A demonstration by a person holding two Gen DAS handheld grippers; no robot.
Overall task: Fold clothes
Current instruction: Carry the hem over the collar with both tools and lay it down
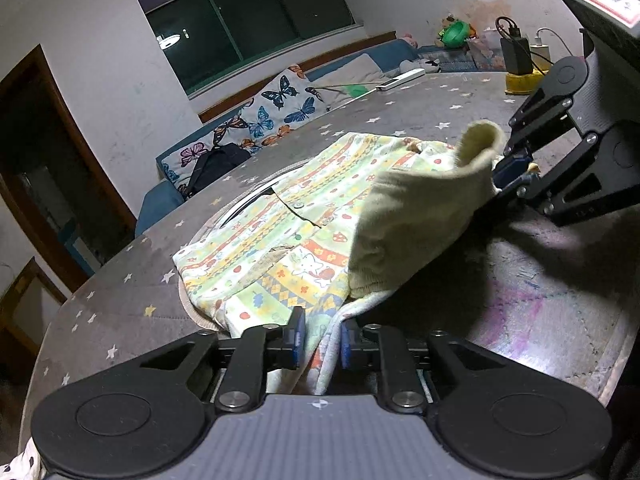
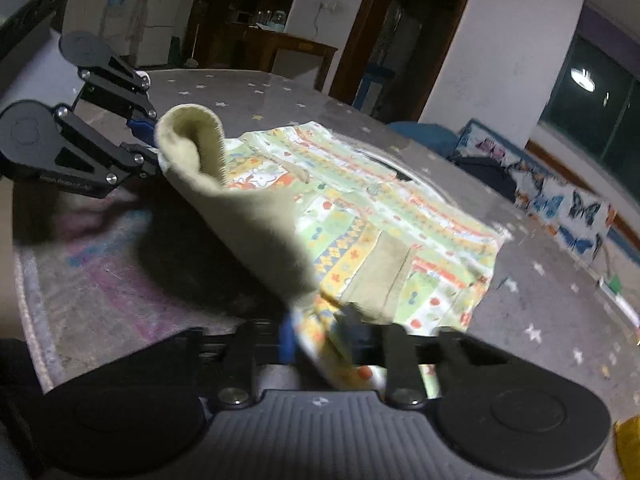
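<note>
I am working over a large grey counter [image 1: 400, 112] with a cloth cover printed in small white and yellow stars; its near part carries a worn patch smeared with pink and purple. Spread across the middle of it lies the task's thing, a small cotton garment [image 1: 280, 216] printed in green, yellow and orange patchwork, with a plain cream lining showing where it is turned over. One cream sleeve or flap [image 1: 420, 208] is lifted off the counter and hangs in a soft curl toward the near edge.

My left hand-held gripper [image 1: 320, 338] has its blue pads drawn in narrow on a bunched edge of the printed cloth at the near side of the garment; the fabric passes between them and I judge it pinched. My right hand-held gripper [image 2: 316, 330] is likewise closed down on a gathered fold of the same garment, though that view is blurred, so I trust the grip less. In the left view it [image 1: 516, 172] sits at the raised cream flap.

I expect this cloth to be light, limp and a little stretchy: it will sag and drag, not hold a crease by itself. Best held at hems and corners, both layers together, kept taut between the two grips while laying it over.
</note>
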